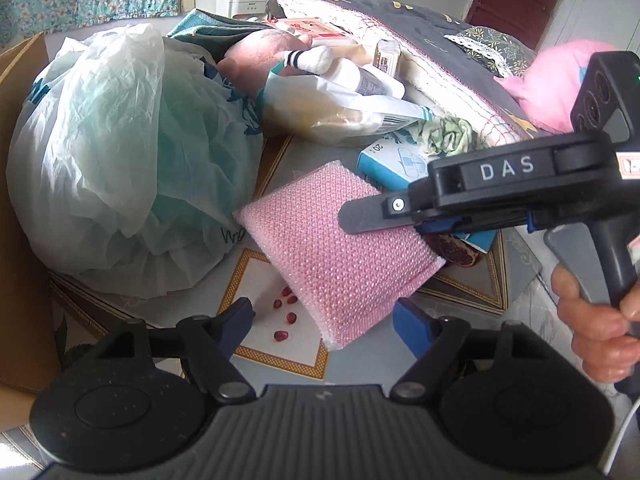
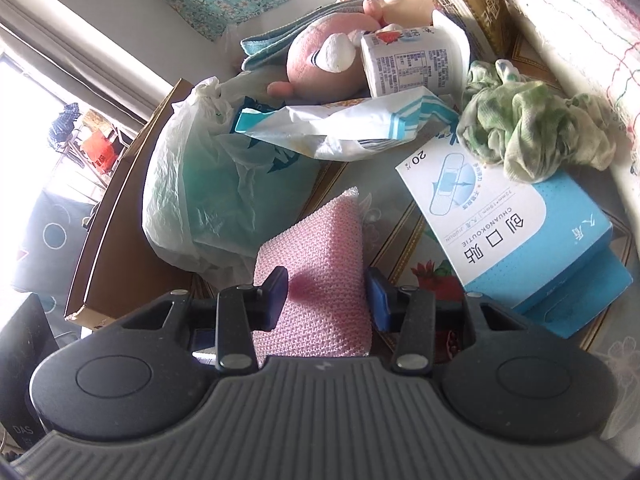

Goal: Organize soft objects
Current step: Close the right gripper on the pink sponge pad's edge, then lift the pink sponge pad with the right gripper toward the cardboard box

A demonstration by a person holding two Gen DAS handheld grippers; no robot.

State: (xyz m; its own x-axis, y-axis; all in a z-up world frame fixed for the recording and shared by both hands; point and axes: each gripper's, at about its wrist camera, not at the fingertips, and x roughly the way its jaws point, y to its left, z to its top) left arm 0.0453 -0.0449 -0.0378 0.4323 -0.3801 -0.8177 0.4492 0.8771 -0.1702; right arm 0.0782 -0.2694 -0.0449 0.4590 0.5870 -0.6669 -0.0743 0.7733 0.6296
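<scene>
Here, right gripper (image 2: 326, 298) clamped on pink sponge (image 2: 320, 264), left gripper (image 1: 324, 320) spread apart, holding nothing.

The near end of the pink sponge (image 2: 320, 292) is disappearing behind the right gripper (image 2: 327, 294) body in the right wrist view, and in the left wrist view that gripper's finger is covering part of the sponge's far edge. The blue box (image 1: 394, 162) is showing only a corner in the left wrist view, the rest lying behind the gripper, and the green cloth (image 1: 444, 136) is peeking out partly. The contents of the plastic bag (image 1: 120, 160) are staying indistinct through its film, and the cardboard box (image 1: 18, 216) is running off the frame's left edge.
</scene>
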